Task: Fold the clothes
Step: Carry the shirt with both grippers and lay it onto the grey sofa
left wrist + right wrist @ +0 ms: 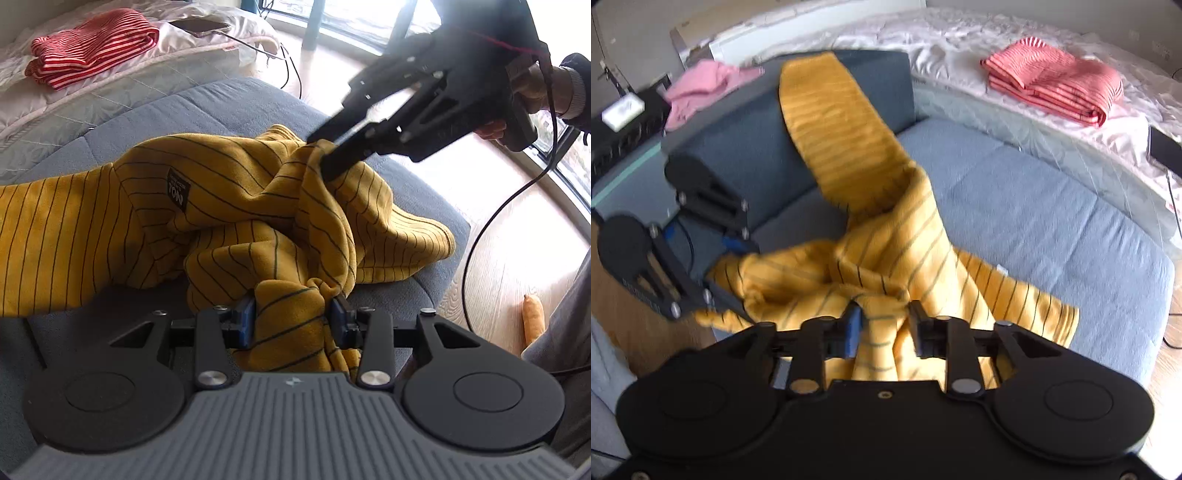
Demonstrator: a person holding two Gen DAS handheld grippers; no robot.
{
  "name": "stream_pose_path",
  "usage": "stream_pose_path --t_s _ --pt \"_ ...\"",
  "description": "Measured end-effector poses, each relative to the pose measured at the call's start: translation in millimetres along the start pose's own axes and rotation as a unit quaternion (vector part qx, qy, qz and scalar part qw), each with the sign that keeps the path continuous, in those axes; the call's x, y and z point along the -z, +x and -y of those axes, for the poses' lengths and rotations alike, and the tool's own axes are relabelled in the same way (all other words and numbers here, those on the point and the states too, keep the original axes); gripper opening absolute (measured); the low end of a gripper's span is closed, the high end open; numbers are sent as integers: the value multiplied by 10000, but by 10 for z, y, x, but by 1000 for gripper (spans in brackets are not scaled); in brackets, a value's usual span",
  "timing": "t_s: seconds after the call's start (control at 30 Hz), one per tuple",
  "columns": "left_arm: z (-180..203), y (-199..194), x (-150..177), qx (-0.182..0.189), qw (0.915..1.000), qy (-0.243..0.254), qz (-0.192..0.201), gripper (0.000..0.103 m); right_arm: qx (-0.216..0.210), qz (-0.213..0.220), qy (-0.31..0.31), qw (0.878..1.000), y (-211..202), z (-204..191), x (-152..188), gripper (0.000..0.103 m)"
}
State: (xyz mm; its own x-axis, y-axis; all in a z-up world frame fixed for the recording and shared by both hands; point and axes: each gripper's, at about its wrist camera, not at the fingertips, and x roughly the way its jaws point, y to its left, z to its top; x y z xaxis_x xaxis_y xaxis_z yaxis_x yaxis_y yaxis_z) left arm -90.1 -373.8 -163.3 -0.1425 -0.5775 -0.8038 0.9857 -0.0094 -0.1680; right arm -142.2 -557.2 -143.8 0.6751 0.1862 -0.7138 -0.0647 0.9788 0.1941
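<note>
Here, left gripper point(291, 317): blue-padded fingers point(245, 321) clamped on a bunched fold of the yellow striped garment point(229, 206), cloth filling the gap and spilling toward 6 o'clock over the gripper body. Right gripper point(884, 323): likewise closed on a wad of the same garment, cloth pinched between its blue pad and its black finger. In the left wrist view the right gripper point(328, 162) comes in from 2 o'clock, tips buried in a raised peak of fabric, held by a hand point(532, 88) in a dark sleeve.

Garment: mustard yellow, thin dark stripes, soft knit look. Heavily crumpled at centre, stripes running in several directions. A dark label point(179, 190) with pale lettering shows at 10 o'clock of the bunch. One long panel stretches off toward 9 o'clock in the left view; in the right wrist view a sleeve-like strip runs up to 11 o'clock over a blue cushion point(750, 147). The rest lies on the blue couch seat point(1052, 221).

Outward: folded red-and-white striped garment point(1056, 81) on white bedding point(923, 40) at 1 o'clock; pink cloth point(705, 86) at 10 o'clock; black cable point(487, 225) over wood floor point(517, 258) at 3 o'clock.
</note>
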Motion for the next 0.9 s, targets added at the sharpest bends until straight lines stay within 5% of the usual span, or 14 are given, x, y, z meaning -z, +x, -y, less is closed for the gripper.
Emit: stream_pose_path --t_s 0.07,0.17,0.47,0.53,0.57,0.6,0.63,0.73,0.9 --pt "-8 -18 40 78 9998 -192 67 45 -94 372 -82 9992 68 -1 -222 61" --pt "50 -18 40 79 10000 -36 16 45 -15 654 -420 9970 381 -42 -530 74" --pt "-67 47 22 91 9999 -83 -48 46 -174 -322 -611 9975 1622 71 -1129 73" --pt "-95 34 24 106 9999 -87 -31 46 -106 -544 -703 9960 1757 63 -1144 67" --pt "-95 9 33 117 9999 -87 -38 46 -105 -586 -733 9955 1783 60 -1132 56" --pt "-118 35 23 127 9999 -93 -42 46 -138 -600 -749 9953 1790 59 -1114 42" --pt "-144 68 10 137 9998 -100 -44 46 -197 -581 -732 9954 1766 65 -1095 12" --pt "-141 40 -30 183 9997 -129 -79 46 -281 -260 -442 9983 1514 140 -1054 10" --pt "-230 -61 -15 12 9998 -204 -39 46 308 706 650 9949 747 540 -963 10"
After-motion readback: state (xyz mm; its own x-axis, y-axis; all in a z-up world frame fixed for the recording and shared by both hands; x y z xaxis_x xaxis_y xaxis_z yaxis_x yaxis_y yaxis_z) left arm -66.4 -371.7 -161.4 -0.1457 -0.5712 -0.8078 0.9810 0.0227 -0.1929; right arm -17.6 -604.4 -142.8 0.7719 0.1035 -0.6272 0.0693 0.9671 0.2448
